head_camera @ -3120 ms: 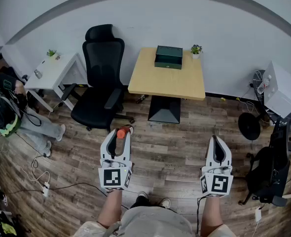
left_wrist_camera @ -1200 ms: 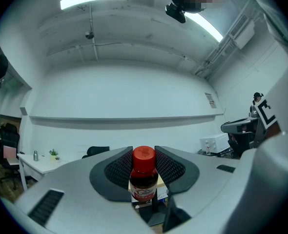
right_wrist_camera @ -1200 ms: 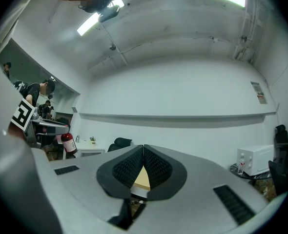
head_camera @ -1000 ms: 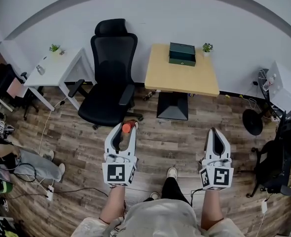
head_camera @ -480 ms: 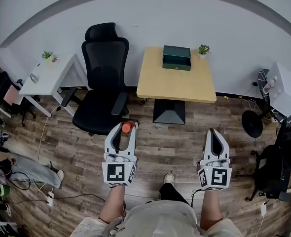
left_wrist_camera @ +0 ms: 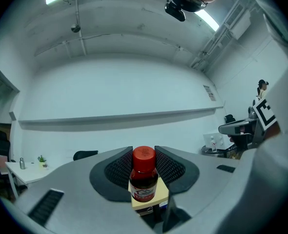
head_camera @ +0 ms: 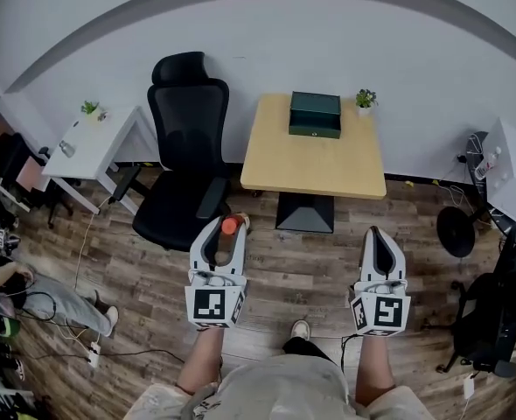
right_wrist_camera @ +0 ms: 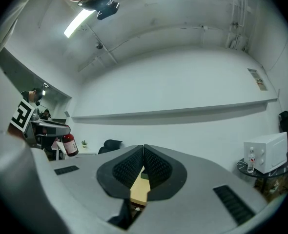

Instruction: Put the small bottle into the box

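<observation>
— So where is the small bottle (left_wrist_camera: 144, 177)?
— Upright in the left claw (head_camera: 226, 223), whose jaws stand partway apart and are clenched on it. Red cap, dark body, pale label.
— And the right claw (right_wrist_camera: 143, 151)?
— Clenched shut, nothing in it.
— Counts?
— One bottle, two claws, one dark green box (head_camera: 315, 115) on the wooden table (head_camera: 315, 166), well apart from the bottle.

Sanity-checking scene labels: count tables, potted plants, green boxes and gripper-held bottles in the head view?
Tables: 2 (light wooden square table, white rectangular desk)
Small potted plants: 2, one per table
Dark green rectangular box: 1
Small brown bottle with red cap, clamped in the left gripper: 1
Total: 6
</observation>
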